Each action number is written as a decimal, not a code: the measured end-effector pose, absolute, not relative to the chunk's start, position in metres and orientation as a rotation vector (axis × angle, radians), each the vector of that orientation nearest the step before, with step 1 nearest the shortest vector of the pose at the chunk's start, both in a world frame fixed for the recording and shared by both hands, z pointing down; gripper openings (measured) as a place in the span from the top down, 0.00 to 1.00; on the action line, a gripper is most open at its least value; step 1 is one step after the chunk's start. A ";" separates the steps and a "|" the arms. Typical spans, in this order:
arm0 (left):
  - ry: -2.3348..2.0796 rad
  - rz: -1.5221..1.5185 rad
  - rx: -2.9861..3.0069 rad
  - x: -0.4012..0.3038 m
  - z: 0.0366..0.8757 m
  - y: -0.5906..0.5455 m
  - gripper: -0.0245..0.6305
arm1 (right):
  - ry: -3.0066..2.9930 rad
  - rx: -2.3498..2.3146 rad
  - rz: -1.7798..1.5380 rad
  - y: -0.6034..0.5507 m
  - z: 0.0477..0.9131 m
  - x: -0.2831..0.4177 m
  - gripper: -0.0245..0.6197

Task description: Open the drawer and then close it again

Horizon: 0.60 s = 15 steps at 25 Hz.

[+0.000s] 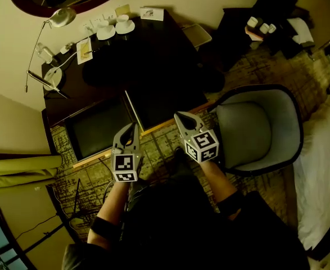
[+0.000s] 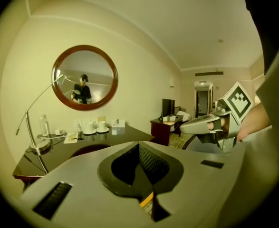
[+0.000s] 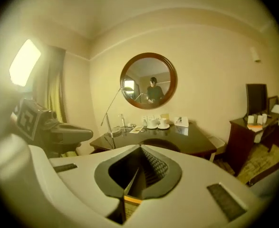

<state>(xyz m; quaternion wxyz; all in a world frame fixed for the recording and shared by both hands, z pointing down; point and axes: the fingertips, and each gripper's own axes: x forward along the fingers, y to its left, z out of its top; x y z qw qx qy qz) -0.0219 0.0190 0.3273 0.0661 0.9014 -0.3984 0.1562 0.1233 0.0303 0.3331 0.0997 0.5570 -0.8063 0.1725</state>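
The dark desk (image 1: 153,55) stands against the wall ahead of me; it also shows as the desk (image 2: 82,148) and the desk (image 3: 177,141) in the two gripper views. A dark panel with a pale front edge (image 1: 170,121) lies at its near side; I cannot tell whether it is the drawer. My left gripper (image 1: 133,128) and right gripper (image 1: 180,117) are raised side by side just in front of that edge, touching nothing. Both are shut and empty: the left gripper (image 2: 139,146) and the right gripper (image 3: 140,148) show their pads together.
A grey tub chair (image 1: 254,128) stands close on the right, with a bed (image 1: 322,173) beyond it. On the desk are a lamp (image 1: 58,18), cups (image 1: 114,27) and papers. A round mirror (image 2: 84,77) hangs above. A dark cabinet (image 3: 255,125) stands at the far right.
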 end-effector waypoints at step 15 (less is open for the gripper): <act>-1.398 0.455 2.596 -0.112 0.320 0.032 0.96 | -2.454 1.525 0.379 0.034 0.311 0.037 0.96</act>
